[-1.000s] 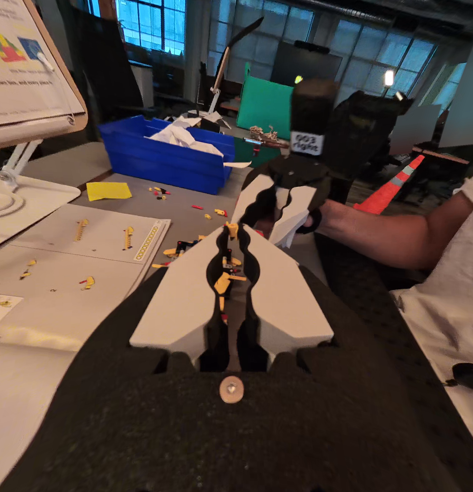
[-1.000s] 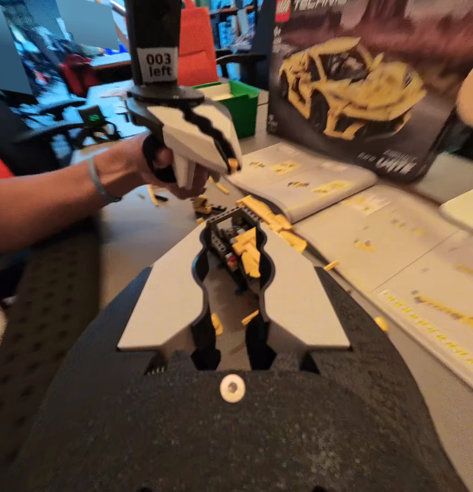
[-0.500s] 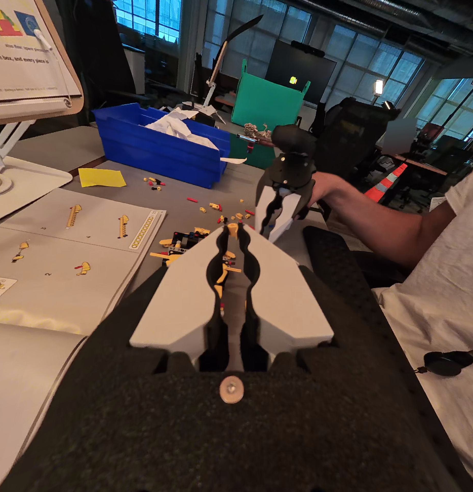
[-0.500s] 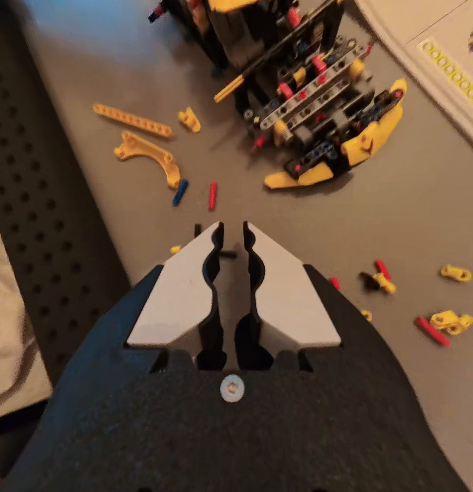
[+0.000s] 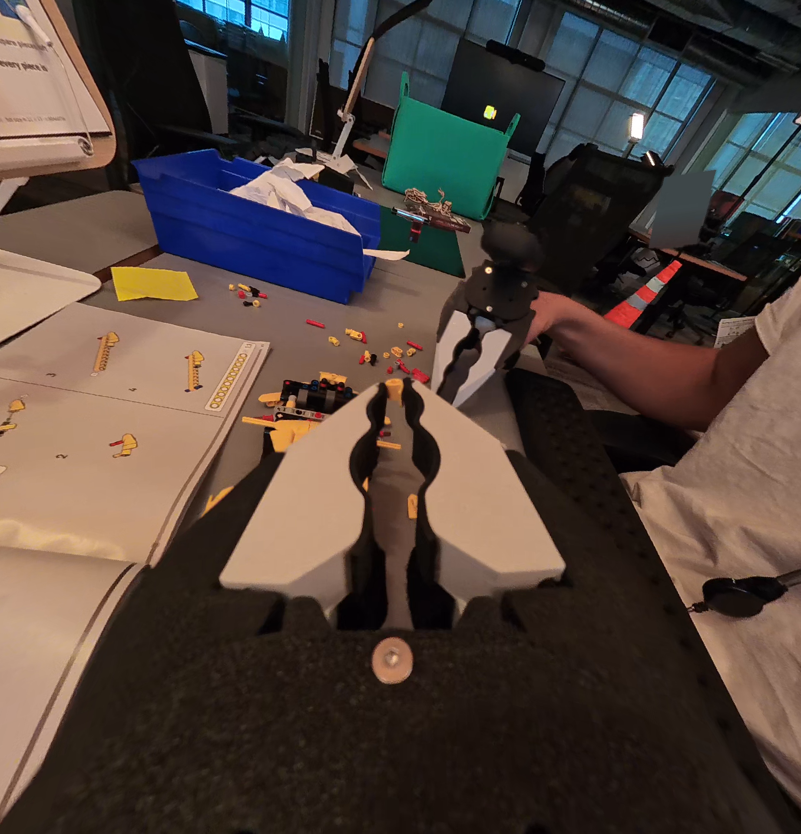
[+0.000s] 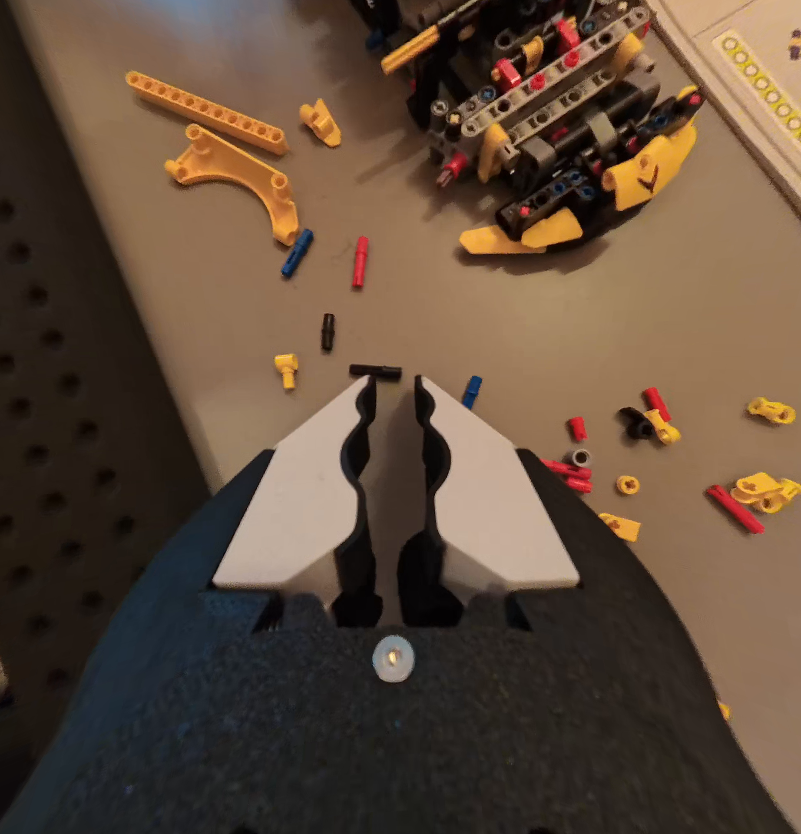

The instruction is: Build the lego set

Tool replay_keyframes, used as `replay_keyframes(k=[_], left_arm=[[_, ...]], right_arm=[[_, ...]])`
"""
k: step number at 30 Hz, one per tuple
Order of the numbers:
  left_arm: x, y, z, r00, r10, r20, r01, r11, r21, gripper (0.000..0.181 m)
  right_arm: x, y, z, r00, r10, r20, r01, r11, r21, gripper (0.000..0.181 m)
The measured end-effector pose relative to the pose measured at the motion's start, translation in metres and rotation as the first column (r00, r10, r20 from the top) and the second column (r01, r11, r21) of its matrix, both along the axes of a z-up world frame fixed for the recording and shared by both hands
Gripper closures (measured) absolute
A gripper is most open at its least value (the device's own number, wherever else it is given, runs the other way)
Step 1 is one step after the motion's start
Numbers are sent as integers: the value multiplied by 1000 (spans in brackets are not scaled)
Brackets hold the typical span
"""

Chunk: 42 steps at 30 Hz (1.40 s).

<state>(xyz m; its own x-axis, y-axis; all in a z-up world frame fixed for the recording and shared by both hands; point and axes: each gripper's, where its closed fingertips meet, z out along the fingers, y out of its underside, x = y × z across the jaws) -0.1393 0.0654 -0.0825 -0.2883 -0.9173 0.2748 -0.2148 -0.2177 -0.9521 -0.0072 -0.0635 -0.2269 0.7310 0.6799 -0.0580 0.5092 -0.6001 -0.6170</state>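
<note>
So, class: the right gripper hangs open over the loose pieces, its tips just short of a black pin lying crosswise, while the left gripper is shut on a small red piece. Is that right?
Not quite. In the left wrist view, the left gripper is shut on a small yellow piece, not red. The rest holds: the right wrist view shows the right gripper open, just short of the crosswise black pin.

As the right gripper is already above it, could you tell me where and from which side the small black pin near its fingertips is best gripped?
Grip the black pin at mid-length, from straight above. It lies flat on the table, crosswise to the open right gripper, so turn the wrist a quarter turn.
</note>
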Motion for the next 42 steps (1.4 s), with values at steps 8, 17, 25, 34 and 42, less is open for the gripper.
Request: replay_keyframes(k=[8, 17, 25, 34, 42], left_arm=[[-1, -12, -16, 994, -65, -84, 66, 998, 8, 174], [1, -15, -26, 990, -78, -119, 80, 997, 17, 174], [0, -13, -27, 990, -70, -123, 74, 997, 21, 174], [1, -23, -33, 981, -114, -154, 118, 993, 16, 174], [7, -36, -37, 975, -152, -163, 157, 987, 19, 174]], right_arm=[[-2, 7, 7, 987, 157, -25, -153, 983, 103, 161], [-20, 13, 30, 980, 165, -114, -145, 976, 161, 157], [-28, 11, 29, 982, 138, -129, -117, 981, 156, 157], [3, -3, 4, 966, 254, 50, -257, 964, 64, 158], [5, 2, -1, 887, 456, 66, -461, 880, 112, 152]])
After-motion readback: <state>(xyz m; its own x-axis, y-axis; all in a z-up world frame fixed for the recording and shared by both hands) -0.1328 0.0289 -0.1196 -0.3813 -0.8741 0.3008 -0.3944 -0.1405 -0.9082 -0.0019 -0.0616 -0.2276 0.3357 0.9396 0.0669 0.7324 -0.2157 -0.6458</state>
